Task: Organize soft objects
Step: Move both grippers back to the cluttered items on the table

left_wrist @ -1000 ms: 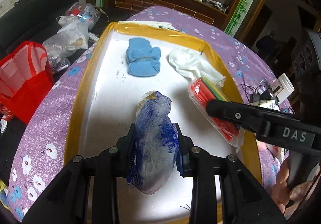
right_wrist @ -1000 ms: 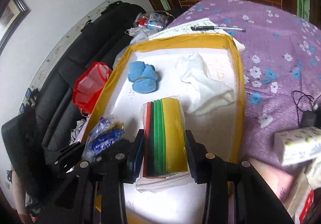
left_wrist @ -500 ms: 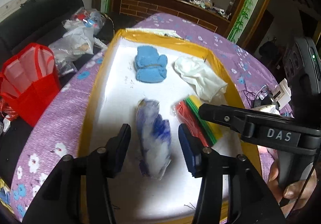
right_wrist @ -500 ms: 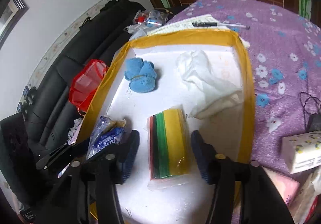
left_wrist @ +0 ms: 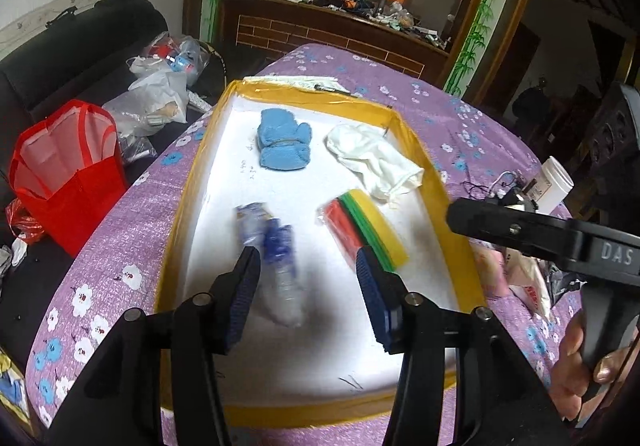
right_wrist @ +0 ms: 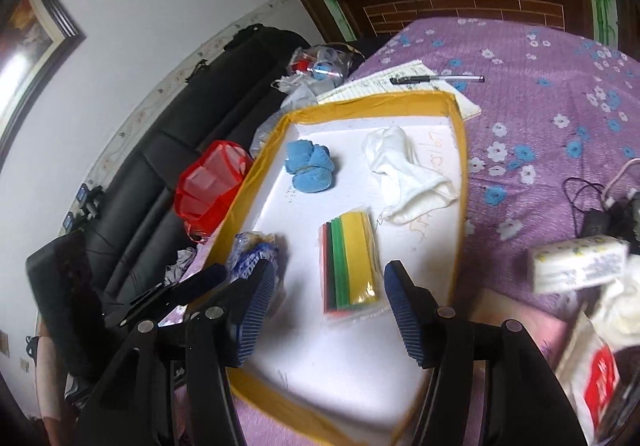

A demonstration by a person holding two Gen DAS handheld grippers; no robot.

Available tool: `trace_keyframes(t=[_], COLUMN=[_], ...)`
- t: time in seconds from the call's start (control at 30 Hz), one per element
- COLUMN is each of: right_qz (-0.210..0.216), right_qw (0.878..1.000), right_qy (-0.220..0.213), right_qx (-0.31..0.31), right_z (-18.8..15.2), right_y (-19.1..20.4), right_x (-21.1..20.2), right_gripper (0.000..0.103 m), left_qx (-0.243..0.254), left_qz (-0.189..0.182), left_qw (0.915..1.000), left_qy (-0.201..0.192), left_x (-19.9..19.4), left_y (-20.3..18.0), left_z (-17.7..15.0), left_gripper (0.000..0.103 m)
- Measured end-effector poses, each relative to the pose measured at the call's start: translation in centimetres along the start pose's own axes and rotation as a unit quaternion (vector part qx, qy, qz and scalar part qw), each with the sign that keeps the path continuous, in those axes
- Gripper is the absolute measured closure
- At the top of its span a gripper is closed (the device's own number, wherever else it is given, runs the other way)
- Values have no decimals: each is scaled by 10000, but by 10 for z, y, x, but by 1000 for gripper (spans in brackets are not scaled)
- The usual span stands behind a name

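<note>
Left wrist view: the left gripper (left_wrist: 306, 286) stands released and clear of the blue-and-clear bag (left_wrist: 280, 266), which lies at twelve o'clock just past the pads, long axis running near to far. In the right wrist view the right gripper (right_wrist: 330, 312) is likewise unclenched, holding nothing; the striped sponge pack (right_wrist: 350, 266) lies lengthwise ahead on the tray (right_wrist: 460, 182). Best to back straight off without dragging either item. Farther, at eleven, sits the blue cloth (left_wrist: 284, 146); at one, the white cloth (left_wrist: 374, 158).

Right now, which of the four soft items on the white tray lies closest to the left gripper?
The blue-and-white bagged item, lying between the open pads of the left gripper. The coloured sponge pack lies further right; the blue cloth and white cloth lie at the far end.
</note>
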State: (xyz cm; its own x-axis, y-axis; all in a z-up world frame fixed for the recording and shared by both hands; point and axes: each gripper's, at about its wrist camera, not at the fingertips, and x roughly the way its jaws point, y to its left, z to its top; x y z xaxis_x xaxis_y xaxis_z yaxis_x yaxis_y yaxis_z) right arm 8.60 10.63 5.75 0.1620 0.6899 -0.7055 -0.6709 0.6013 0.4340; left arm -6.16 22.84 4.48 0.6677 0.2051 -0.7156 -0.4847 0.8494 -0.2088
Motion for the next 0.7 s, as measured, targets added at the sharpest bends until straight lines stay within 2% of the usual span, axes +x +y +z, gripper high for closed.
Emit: trace_keyframes(t=[0.37, 0.57, 0.7], right_qz=[153, -47, -290], right_qw=[9992, 9975, 9954], right_qy=[-369, -629, -755], right_qx=[100, 313, 516], right_z=[-29, -55, -75], right_y=[-31, -81, -125], right_x=[-70, -124, -155], right_gripper=[43, 43, 42], left_qx=[249, 696, 1063], left_qz=[-195, -514, -913], left_qw=[9994, 9962, 9901], left_qy=[-116, -81, -5], left_x=[-17, -21, -14], left_y=[-41, -91, -135], left_z=[-10, -17, -24], left_gripper=[54, 55, 55])
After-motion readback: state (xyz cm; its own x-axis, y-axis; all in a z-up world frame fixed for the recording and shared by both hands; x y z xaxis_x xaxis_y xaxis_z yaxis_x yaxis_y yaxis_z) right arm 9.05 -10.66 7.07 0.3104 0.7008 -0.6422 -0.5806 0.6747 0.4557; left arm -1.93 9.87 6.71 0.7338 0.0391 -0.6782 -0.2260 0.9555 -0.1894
